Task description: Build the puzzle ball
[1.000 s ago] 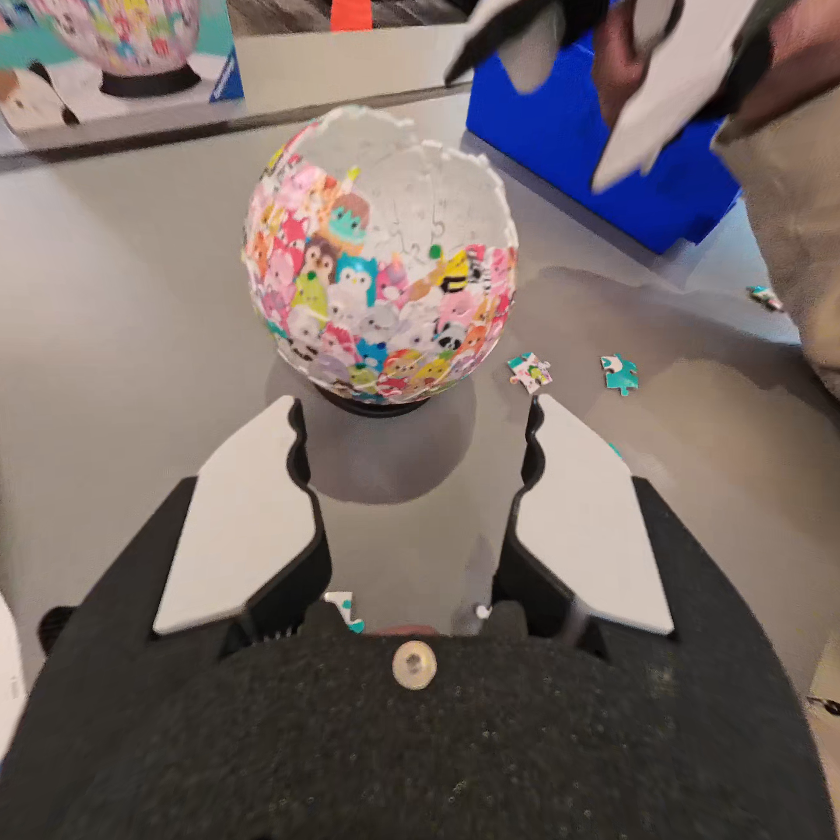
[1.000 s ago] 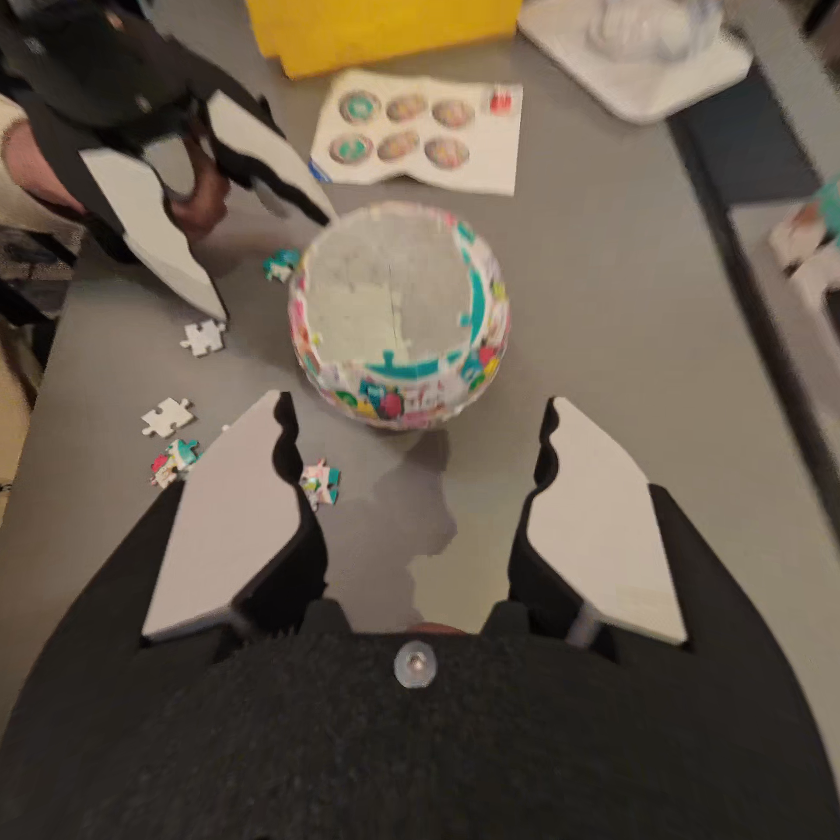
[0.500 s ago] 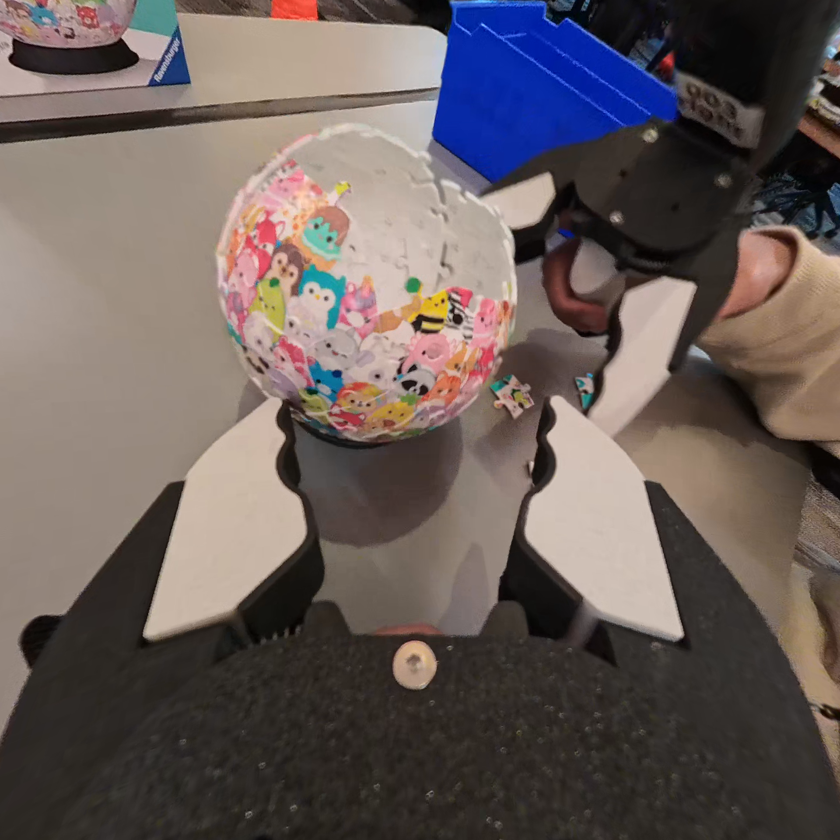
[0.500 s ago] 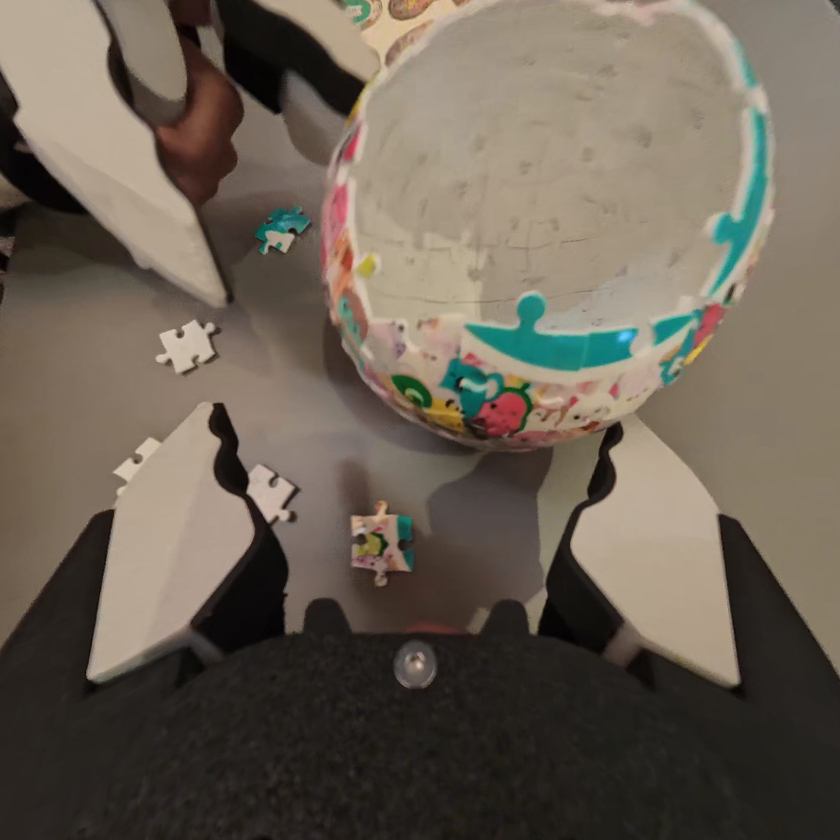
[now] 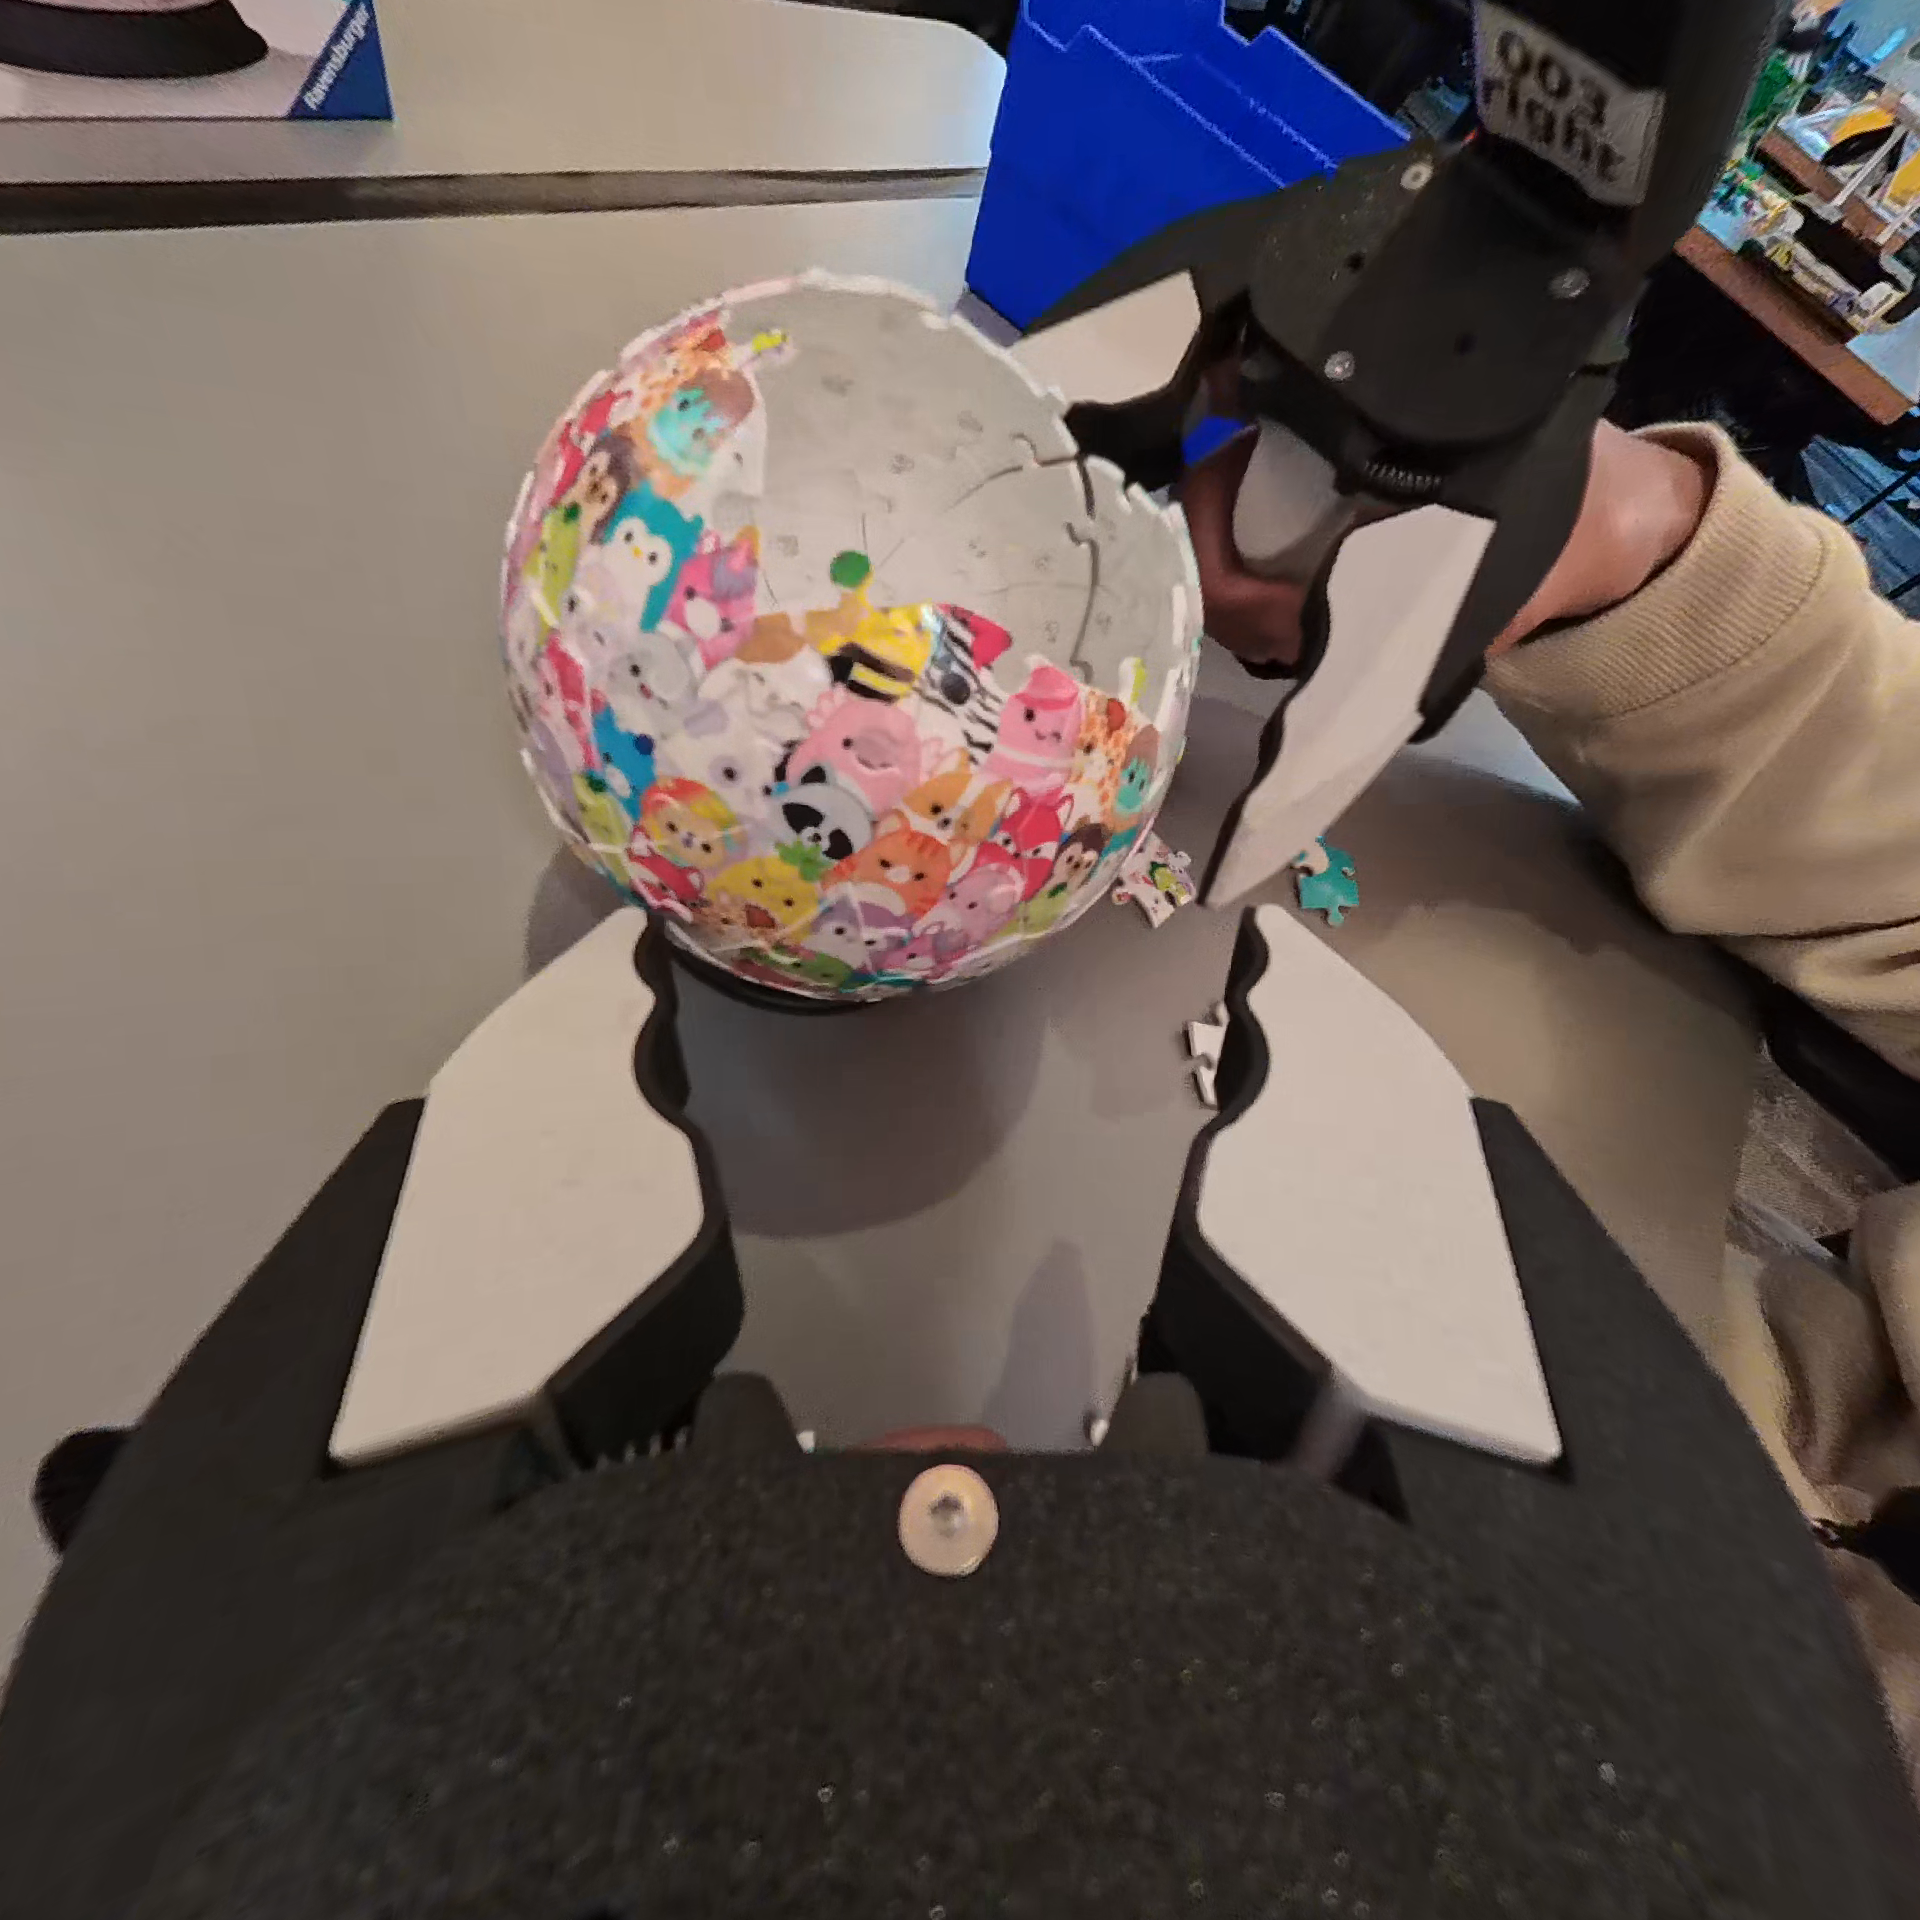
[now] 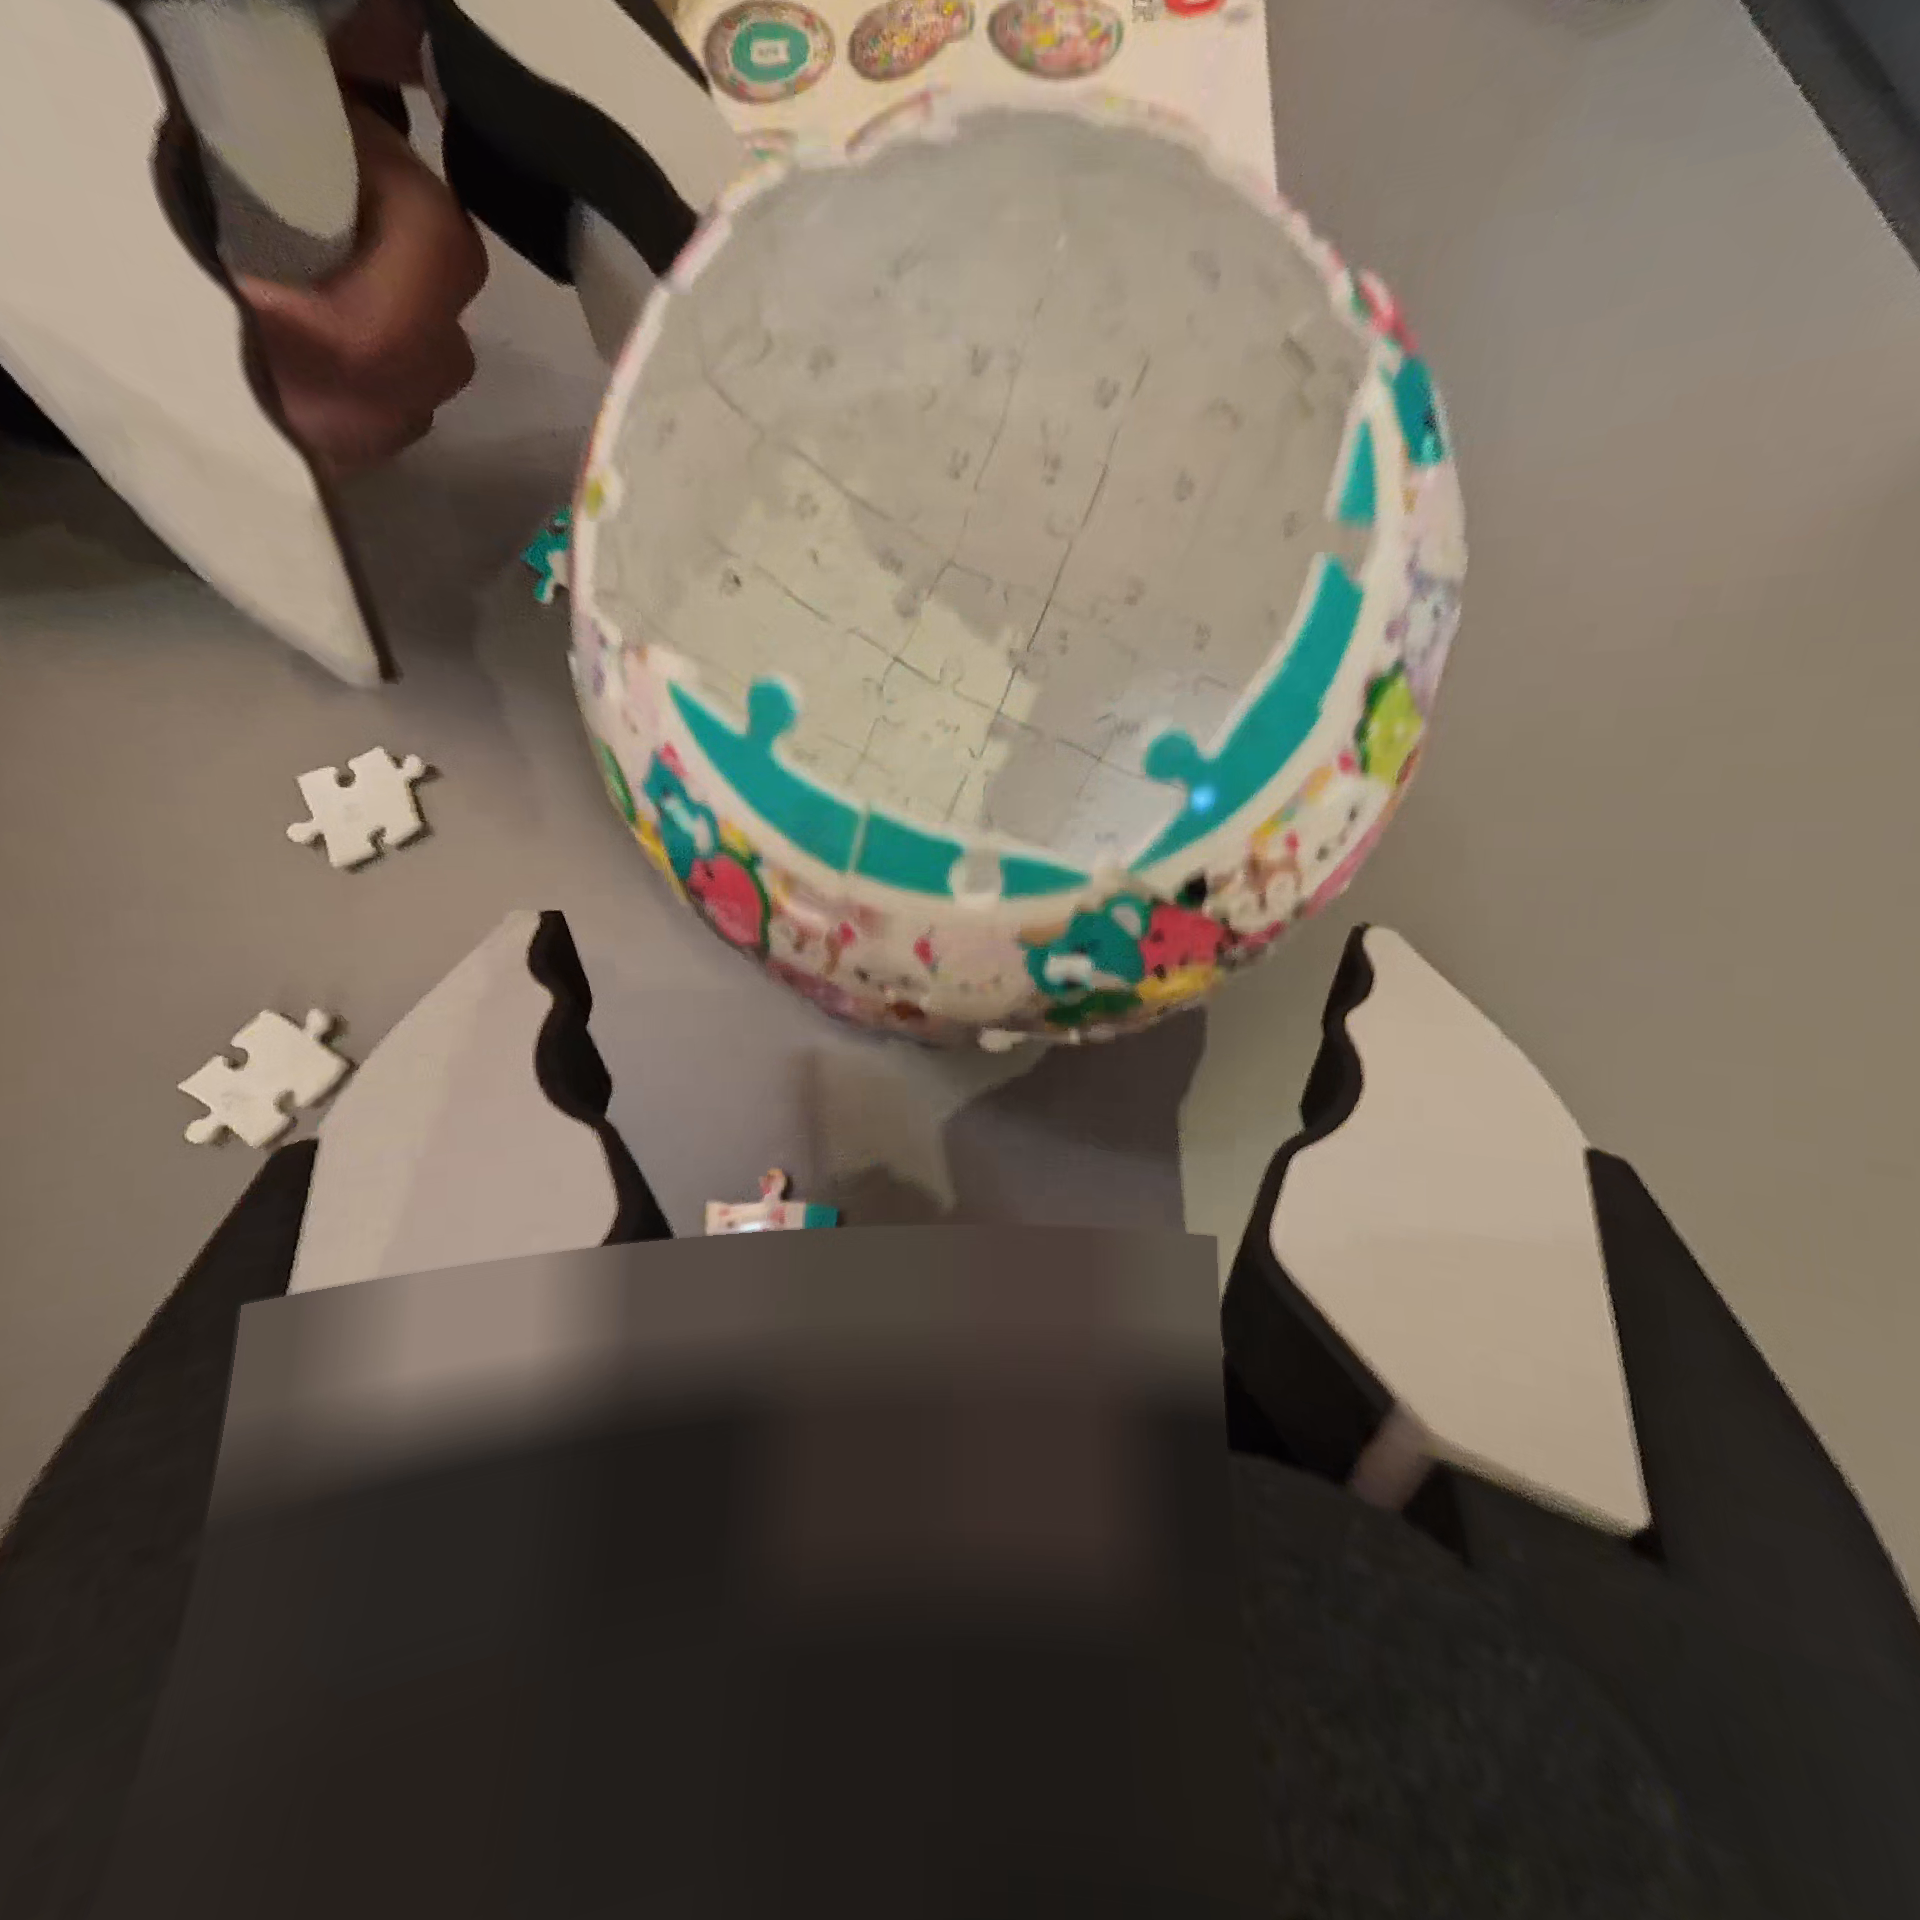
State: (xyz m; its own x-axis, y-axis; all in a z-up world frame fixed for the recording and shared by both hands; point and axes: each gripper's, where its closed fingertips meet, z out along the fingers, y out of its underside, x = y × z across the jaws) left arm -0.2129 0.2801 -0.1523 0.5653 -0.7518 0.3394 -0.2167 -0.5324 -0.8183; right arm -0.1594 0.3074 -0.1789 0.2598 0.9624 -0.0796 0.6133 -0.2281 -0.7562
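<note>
1. The puzzle ball point(image 5: 852, 644) sits on its dark base in the middle of the grey bench point(image 5: 260, 623), about two-thirds built, with a big open hole on top showing the white inside.

2. The left gripper point(image 5: 940, 956) is spread wide and holding nothing. The ball is dead ahead of it, its lower curve right between the fingertips but not touched as far as I can tell.

3. The right gripper point(image 6: 951, 935) is also wide open and empty, looking down into the hole from the opposite side, with the teal rim pieces nearest to it.

4. The bit that matters, I reckon: the next loose piece point(image 6: 769, 1216) lies face up on the bench just short of the right gripper's fingertips, between them and a touch left of centre. So the right one is way closer.

5. Two white face-down pieces point(image 6: 358, 805) lie off to its left, near the left gripper's side.

6. My guess is the right dips for that piece while the left steadies the ball.
</note>
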